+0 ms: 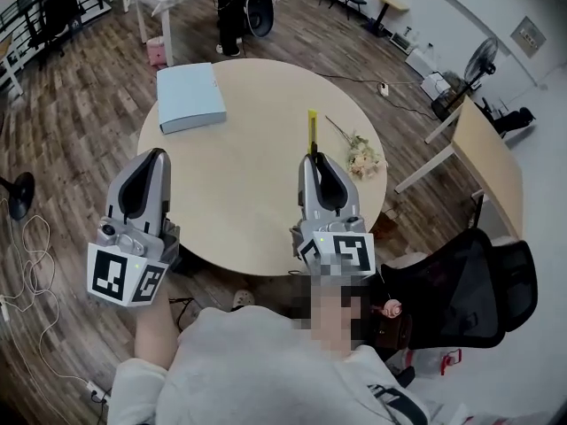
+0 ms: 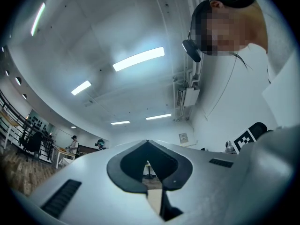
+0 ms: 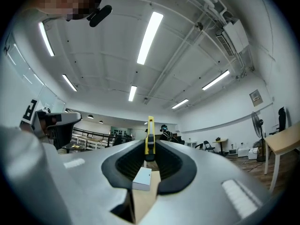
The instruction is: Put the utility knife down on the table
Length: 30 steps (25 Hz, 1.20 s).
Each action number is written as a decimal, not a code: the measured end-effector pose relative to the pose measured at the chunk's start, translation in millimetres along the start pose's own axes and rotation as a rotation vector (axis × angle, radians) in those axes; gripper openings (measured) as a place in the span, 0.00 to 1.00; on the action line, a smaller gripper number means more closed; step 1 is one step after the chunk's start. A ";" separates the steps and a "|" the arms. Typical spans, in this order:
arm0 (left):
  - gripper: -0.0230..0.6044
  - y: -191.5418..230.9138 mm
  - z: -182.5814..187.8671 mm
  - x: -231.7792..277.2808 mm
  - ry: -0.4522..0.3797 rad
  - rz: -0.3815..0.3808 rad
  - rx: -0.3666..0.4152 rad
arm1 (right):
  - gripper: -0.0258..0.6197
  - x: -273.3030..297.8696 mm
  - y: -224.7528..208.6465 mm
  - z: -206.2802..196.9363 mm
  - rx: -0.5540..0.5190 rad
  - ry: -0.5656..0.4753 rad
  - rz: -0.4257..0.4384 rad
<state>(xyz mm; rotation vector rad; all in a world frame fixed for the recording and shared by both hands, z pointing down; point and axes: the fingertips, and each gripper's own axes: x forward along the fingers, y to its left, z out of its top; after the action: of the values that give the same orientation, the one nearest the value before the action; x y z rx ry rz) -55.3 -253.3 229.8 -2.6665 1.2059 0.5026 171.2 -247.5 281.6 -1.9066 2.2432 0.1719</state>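
Note:
A yellow utility knife (image 1: pixel 312 129) sticks forward out of my right gripper (image 1: pixel 310 159), which is shut on its rear end above the right half of the round beige table (image 1: pixel 257 237). In the right gripper view the knife (image 3: pixel 150 136) stands upright between the closed jaw tips of the right gripper (image 3: pixel 149 157). My left gripper (image 1: pixel 158 154) hovers over the table's left edge. Its jaws meet at the tip, shut on nothing, in the left gripper view (image 2: pixel 147 142).
A light blue box (image 1: pixel 190 96) lies at the table's far left and shows past the right jaws (image 3: pixel 142 178). Dried flowers (image 1: pixel 361 156) lie at the table's right edge. A black office chair (image 1: pixel 469 286) and a wooden table (image 1: pixel 487 162) stand to the right.

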 end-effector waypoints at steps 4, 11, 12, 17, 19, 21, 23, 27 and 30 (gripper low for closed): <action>0.05 -1.9 -13.0 6.0 0.016 0.031 0.012 | 0.16 20.1 -7.2 -29.7 0.019 0.057 0.046; 0.05 11.7 -32.3 11.8 0.059 0.103 0.022 | 0.16 51.4 -8.1 -94.4 0.078 0.200 0.117; 0.05 14.7 -34.4 11.9 0.064 0.110 0.022 | 0.16 55.0 -6.5 -103.2 0.084 0.219 0.123; 0.05 23.7 -45.7 14.3 0.083 0.136 0.022 | 0.16 65.9 -1.6 -144.8 0.109 0.306 0.150; 0.05 27.2 -50.1 14.7 0.092 0.142 0.019 | 0.16 68.3 1.5 -161.5 0.113 0.344 0.161; 0.05 29.7 -55.5 14.2 0.100 0.144 0.015 | 0.16 69.2 5.2 -178.7 0.118 0.382 0.172; 0.05 31.3 -60.6 14.0 0.109 0.144 0.012 | 0.16 69.3 7.9 -195.3 0.118 0.421 0.179; 0.05 35.8 -68.0 15.7 0.124 0.148 0.006 | 0.16 69.8 10.9 -226.4 0.115 0.494 0.190; 0.05 38.6 -71.4 15.2 0.133 0.160 0.004 | 0.16 67.6 12.2 -248.6 0.121 0.550 0.196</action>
<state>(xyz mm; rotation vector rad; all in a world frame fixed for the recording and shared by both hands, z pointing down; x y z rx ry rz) -58.4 -309.9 289.8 -2.6497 1.4643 0.3480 131.2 -363.2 508.7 -1.8299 2.7018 -0.5129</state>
